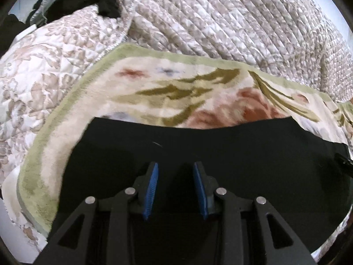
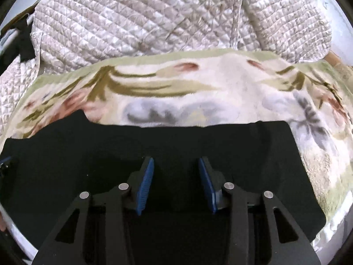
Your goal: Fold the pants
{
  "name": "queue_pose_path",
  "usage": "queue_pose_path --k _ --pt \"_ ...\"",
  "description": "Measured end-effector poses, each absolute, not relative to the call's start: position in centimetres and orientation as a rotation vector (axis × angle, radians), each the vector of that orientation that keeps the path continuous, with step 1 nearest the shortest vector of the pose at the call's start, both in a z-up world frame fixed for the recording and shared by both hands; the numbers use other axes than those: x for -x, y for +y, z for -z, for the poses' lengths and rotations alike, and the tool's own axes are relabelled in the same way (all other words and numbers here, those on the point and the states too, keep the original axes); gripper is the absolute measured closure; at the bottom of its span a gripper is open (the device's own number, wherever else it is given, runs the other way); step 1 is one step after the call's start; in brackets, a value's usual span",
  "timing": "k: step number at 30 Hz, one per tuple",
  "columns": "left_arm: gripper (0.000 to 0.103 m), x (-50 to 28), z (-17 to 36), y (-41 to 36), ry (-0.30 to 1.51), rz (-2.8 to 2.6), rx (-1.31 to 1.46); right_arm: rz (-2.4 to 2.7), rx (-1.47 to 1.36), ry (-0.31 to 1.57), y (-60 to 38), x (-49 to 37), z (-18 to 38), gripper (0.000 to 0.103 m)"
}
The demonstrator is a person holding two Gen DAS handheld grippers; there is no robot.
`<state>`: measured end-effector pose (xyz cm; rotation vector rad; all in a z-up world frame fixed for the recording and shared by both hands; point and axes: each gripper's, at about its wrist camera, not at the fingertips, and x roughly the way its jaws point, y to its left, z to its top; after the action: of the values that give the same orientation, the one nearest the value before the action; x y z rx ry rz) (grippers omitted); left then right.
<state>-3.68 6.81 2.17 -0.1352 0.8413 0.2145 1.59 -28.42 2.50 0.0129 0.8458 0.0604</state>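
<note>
On the bed, your black pants are spread out flat over a cream towel with a green border and a leafy, flowery print. That towel sits on a quilted bedspread in beige and white.

From the left wrist view, your left gripper is above the dark fabric with its blue pads apart and nothing clamped between them, just pants showing through the gap. You can see the far edge of the pants running across the frame, with the corner of the garment off to the left of your fingers. A bit of the other gripper peeks in at the right edge.

Same story on the right wrist view: your right gripper hangs over the pants, pads spread, not pinching anything. The right-hand edge of the pants curves down past your fingers there, towel showing beyond it.

Some other dark clothing is bunched up at the far left corner of the bed.
</note>
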Motion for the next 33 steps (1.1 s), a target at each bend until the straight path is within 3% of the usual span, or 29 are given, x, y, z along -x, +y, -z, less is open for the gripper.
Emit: queue_pose_path --k 9,22,25,33 --pt "0.063 5.3 -3.1 9.1 0.777 -0.294 0.160 0.061 -0.117 0.821 -32.8 -1.5 -2.5 0.061" --pt "0.060 7.0 -2.1 3.7 0.819 -0.147 0.097 -0.339 0.069 0.797 -21.9 3.9 -2.1 0.060" --pt "0.050 7.8 -1.4 2.3 0.789 -0.143 0.053 -0.403 0.126 0.803 -20.0 5.2 -1.3 0.058" --pt "0.049 8.9 -1.2 2.1 0.737 -0.148 0.017 -0.391 0.171 0.755 -19.2 6.0 -0.1 0.049"
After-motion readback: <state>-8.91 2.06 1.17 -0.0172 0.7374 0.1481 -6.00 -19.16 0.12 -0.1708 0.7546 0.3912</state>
